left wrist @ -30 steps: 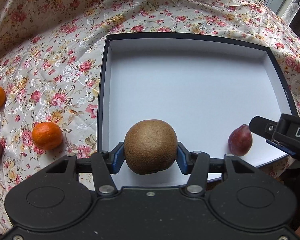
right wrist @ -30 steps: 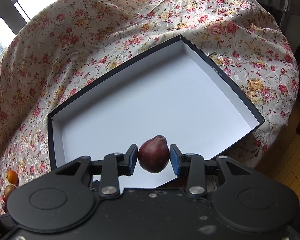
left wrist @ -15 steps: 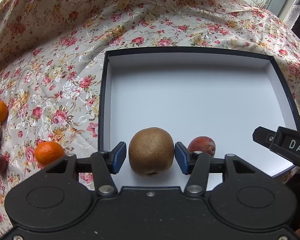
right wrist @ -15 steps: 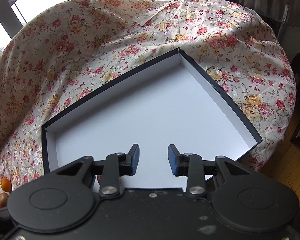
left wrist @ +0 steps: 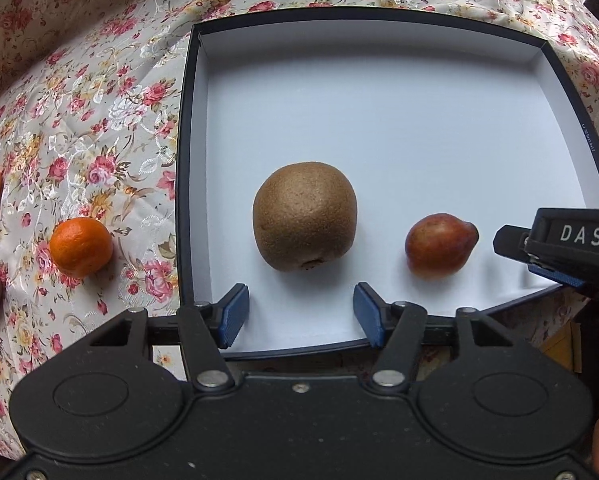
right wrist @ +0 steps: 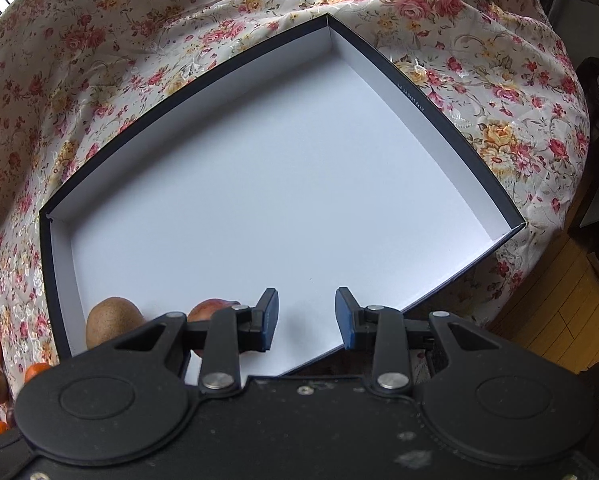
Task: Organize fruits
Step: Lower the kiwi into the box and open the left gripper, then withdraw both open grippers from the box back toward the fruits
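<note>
Your left gripper (left wrist: 299,314): jaws opening, nothing clamped | kiwi (left wrist: 305,216) and red pear (left wrist: 439,246) lie in box (left wrist: 187,160) | your right gripper (right wrist: 306,318): jaws closing, nothing between; pear half hidden behind it | fruits at left edge cut off

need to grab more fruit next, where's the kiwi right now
In the left wrist view the kiwi sits on the white box floor near its front edge, left of the red pear, untouched.
</note>
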`<state>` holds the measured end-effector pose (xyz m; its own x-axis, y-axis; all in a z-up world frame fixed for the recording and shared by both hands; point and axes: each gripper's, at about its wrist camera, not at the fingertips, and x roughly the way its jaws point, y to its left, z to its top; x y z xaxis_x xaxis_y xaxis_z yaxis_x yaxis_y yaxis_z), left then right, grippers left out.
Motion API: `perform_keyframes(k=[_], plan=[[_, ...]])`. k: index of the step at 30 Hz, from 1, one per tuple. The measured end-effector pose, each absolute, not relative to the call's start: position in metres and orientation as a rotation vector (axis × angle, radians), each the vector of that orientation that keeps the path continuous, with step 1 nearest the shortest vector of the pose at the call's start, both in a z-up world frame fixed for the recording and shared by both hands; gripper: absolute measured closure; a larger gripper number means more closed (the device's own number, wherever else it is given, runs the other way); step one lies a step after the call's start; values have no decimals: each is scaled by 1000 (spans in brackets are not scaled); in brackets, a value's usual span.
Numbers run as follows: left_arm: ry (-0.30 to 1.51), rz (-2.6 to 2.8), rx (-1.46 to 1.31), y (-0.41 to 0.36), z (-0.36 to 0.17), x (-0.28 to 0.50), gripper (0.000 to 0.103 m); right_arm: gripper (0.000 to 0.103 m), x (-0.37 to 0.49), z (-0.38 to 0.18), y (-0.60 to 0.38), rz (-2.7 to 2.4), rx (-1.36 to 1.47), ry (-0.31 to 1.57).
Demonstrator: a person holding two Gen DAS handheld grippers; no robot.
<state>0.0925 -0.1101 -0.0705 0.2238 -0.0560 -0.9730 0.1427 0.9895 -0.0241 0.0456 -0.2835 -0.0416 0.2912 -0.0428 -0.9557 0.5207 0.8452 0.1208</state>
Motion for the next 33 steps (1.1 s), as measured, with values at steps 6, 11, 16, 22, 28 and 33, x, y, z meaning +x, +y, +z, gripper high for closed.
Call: perform_keyframes(k=[6, 11, 16, 22, 28, 33], plan=[[1356, -129, 57, -103, -70, 90, 40, 76, 49, -48, -280, -397, 409, 1281], [1368, -125, 54, -99, -70, 82, 40, 78, 44, -52, -286, -414, 446, 1314], [1380, -117, 54, -99, -71, 73, 40, 75, 37, -52, -299, -422, 511, 1315], [1390, -108, 51, -100, -72, 59, 40, 75, 38, -50, -300, -423, 530, 1303], [1385, -103, 44, -96, -74, 45, 40, 75, 46, -46, -287, -401, 522, 1293], [1371, -142, 11, -83, -68, 40, 41, 74, 51, -34, -268, -400, 469, 1255]])
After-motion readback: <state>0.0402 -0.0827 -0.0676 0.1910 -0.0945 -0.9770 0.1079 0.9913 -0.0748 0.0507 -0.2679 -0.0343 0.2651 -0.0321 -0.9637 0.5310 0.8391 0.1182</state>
